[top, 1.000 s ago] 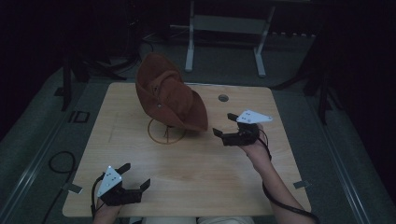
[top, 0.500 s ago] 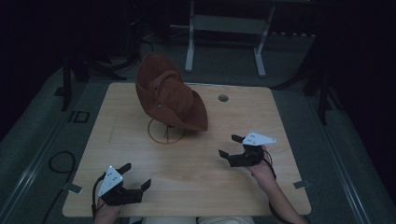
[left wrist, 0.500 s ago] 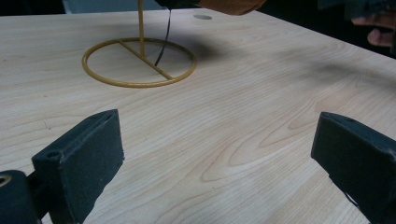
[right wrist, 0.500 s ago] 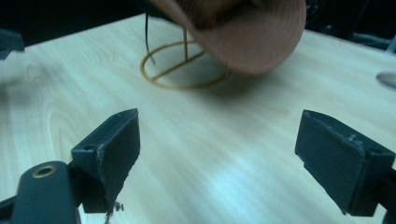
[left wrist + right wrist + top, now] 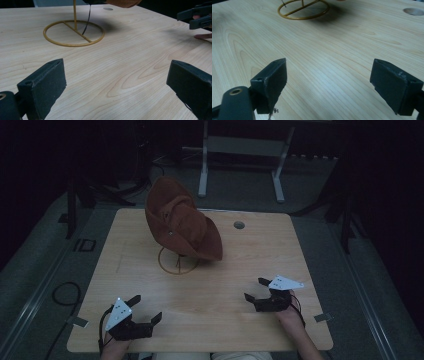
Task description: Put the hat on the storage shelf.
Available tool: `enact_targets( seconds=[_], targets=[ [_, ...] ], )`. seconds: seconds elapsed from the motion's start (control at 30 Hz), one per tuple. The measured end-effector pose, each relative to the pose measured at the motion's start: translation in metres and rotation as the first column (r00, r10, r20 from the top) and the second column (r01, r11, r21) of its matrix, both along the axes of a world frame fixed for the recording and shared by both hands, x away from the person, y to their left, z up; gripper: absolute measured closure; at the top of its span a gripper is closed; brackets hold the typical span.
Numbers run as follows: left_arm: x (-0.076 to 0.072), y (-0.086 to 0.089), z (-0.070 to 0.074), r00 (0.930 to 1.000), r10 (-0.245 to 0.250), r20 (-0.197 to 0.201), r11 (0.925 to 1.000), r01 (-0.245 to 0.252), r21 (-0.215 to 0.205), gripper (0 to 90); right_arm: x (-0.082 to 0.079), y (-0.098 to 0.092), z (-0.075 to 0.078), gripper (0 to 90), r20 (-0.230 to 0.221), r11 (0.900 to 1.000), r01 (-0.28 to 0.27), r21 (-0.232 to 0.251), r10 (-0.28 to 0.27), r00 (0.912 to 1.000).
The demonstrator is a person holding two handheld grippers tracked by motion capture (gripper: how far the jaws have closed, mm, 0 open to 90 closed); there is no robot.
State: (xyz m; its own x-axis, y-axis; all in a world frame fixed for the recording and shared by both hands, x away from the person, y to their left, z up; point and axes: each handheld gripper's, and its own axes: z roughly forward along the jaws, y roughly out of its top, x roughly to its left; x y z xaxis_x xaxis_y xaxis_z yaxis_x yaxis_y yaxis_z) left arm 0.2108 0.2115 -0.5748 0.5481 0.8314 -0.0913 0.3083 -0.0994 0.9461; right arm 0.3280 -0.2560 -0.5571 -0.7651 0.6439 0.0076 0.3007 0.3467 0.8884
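- left gripper [image 5: 142,312] rests low at the near left edge of the wooden table [image 5: 280,250], jaws spread wide, holding nothing.
- a brown hat [image 5: 182,225] sits tilted on a gold wire stand [image 5: 177,262] towards the far middle of the table, well apart from both grippers; the stand's ring base lies flat on the wood.
- right gripper [image 5: 256,290] hovers near the near right edge, jaws spread, empty.
- judgement: the hat looks set on its stand, with both tools clear of it; any next move means reaching forward to the brim.
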Motion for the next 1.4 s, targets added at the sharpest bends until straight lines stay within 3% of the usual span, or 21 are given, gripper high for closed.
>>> enact_targets(
  seconds=[0.3, 0.57, 0.77, 1.03, 1.4],
  targets=[
    [0.0, 0.0, 0.0, 1.0, 0.001, 0.0, 1.0, -0.001, -0.002, 2.7, -0.01, -0.017, -0.005, 13.9, -0.031, 0.999, 0.033, 0.02, -0.032, 0.999],
    [0.0, 0.002, 0.0, 1.0, 0.009, 0.003, 1.0, -0.009, 0.002, 2.7, -0.017, -0.026, -0.008, 13.8, -0.024, 0.999, 0.038, 0.013, -0.038, 0.999],
    [0.0, 0.003, 0.0, 0.9998, 0.021, 0.007, 0.9998, -0.021, 0.004, 2.7, -0.023, -0.046, -0.01, 13.5, -0.019, 0.994, 0.104, -0.016, -0.105, 0.9943],
    [0.001, 0.005, -0.001, 0.9994, 0.034, 0.004, 0.9993, -0.034, 0.014, 2.7, -0.021, -0.066, -0.012, 13.6, -0.018, 0.985, 0.171, -0.012, -0.171, 0.9851],
    [0.001, 0.005, -0.001, 0.9994, 0.035, 0.001, 0.9993, -0.035, 0.014, 2.7, -0.02, -0.066, -0.014, 13.6, -0.018, 0.986, 0.163, -0.027, -0.164, 0.9863]
  ],
)
